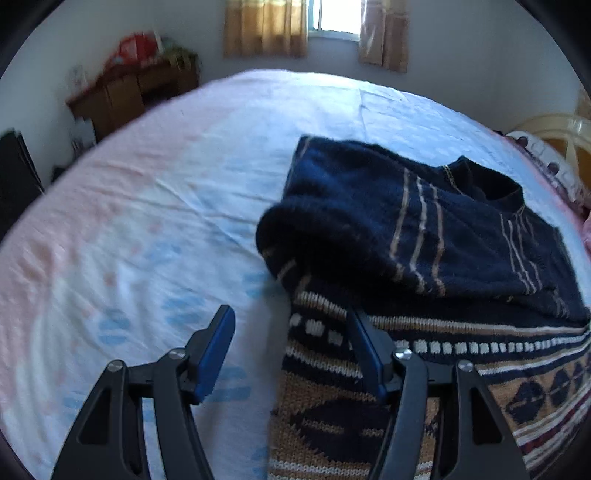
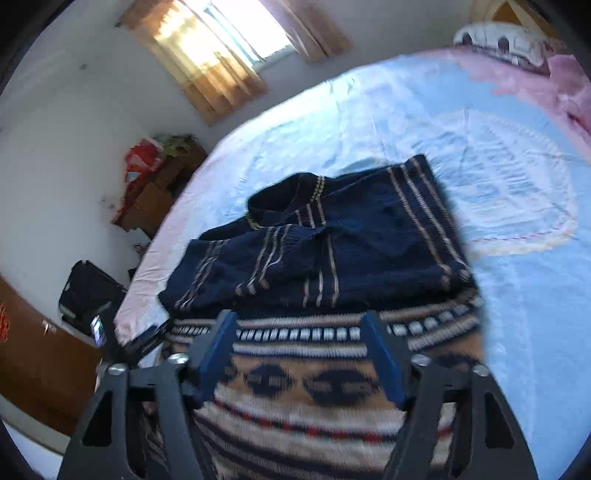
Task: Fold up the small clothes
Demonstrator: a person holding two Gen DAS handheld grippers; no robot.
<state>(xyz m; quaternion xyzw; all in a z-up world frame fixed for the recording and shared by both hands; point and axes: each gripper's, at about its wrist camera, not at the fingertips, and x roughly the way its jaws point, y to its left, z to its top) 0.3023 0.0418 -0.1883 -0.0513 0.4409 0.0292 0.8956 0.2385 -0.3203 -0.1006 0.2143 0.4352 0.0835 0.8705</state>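
A navy knitted sweater [image 1: 424,229] with tan stripes and a patterned tan, white and navy lower band lies on the bed, its sleeves folded across the chest. It also shows in the right wrist view [image 2: 332,251]. My left gripper [image 1: 291,317] is open and empty, over the sweater's lower left edge; its right finger is above the patterned band [image 1: 461,350]. My right gripper [image 2: 299,321] is open and empty, hovering over the patterned band [image 2: 306,387]. The collar [image 1: 491,184] points away from me.
The bed [image 1: 166,184] has a pale blue and pink sheet. A wooden cabinet [image 1: 136,92] with red items stands by the far wall under a curtained window [image 1: 332,18]. A yellow plastic chair [image 1: 554,133] is at the right. A dark case [image 2: 88,291] sits on the floor.
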